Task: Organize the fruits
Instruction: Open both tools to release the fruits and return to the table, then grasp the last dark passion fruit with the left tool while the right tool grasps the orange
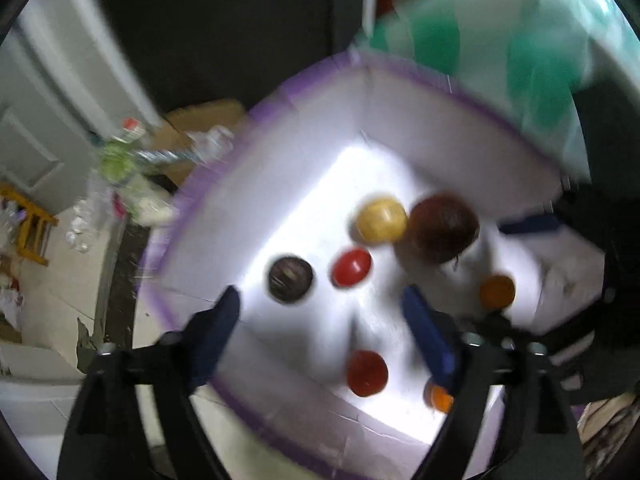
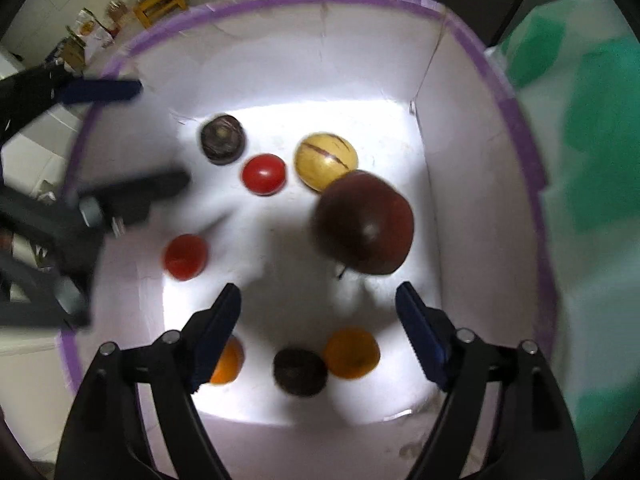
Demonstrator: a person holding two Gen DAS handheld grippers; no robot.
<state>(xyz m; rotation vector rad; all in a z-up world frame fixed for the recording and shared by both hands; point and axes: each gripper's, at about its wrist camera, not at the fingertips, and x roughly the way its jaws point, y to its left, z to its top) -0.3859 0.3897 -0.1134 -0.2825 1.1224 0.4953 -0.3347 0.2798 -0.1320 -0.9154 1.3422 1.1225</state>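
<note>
A white box with a purple rim holds the fruit. In the right wrist view a large dark red apple, blurred, is beside a yellow striped melon. A red tomato, a dark passion fruit and a second tomato lie to their left. Two oranges and a dark fruit lie near my right gripper, which hangs open and empty above them. My left gripper is open and empty over the box, above the tomato and passion fruit.
A green and white plastic bag lies against the box's right side. Bottles and clutter and a yellow stool stand on the tiled floor to the left, by a grey door. A cardboard piece lies behind the box.
</note>
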